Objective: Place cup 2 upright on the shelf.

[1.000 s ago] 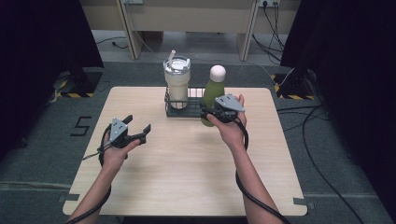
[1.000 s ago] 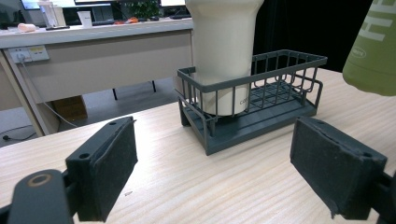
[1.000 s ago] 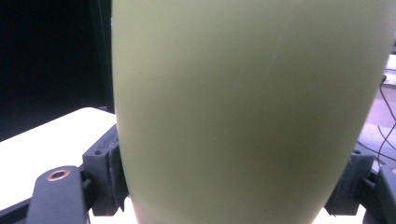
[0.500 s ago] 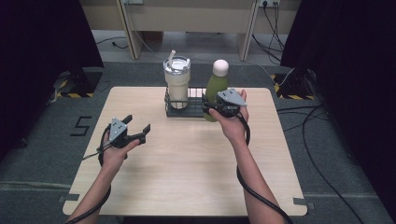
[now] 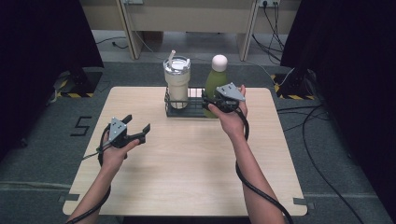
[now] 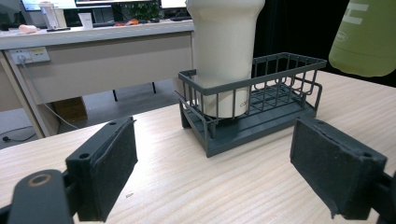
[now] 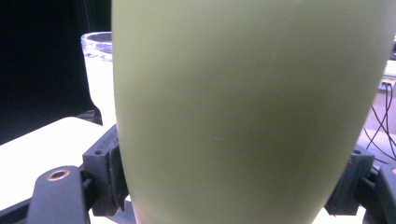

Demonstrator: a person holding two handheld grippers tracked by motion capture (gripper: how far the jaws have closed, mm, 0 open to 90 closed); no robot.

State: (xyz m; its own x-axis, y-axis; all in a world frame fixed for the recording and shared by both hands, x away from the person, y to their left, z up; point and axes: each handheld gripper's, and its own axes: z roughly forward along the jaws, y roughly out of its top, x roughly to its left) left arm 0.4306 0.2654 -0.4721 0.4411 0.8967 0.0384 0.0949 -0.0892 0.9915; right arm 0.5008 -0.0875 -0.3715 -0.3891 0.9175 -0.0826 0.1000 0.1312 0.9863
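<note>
Pale wooden desk (image 5: 187,163) stood in a dim room, dark curtains either side, office desks behind. Green bottle (image 5: 215,84) with a white cap was upright and in the air at the right end of the black wire rack (image 5: 187,111). From the left tool view its base (image 6: 364,42) hung clear above the rack rim and off to one side, touching neither rack nor desk.

Right tool (image 5: 214,100) was pinching the bottle around its lower body, with the pads pressed on both sides of the green wall (image 7: 252,112).

Cream tumbler (image 5: 177,81) with lid and straw sat in the left compartment of the rack; the compartment beside it was empty.

Left tool (image 5: 137,123) was held low over the left part of the desk, well apart from the rack. Its jaws were spread with nothing between the pads (image 6: 114,168).

Progress, judged: the grasp was done and the bottle was mid-carry. What was left was setting it down, either in the free rack slot or on the desk, then letting go. Which way it was headed, I could not tell.
</note>
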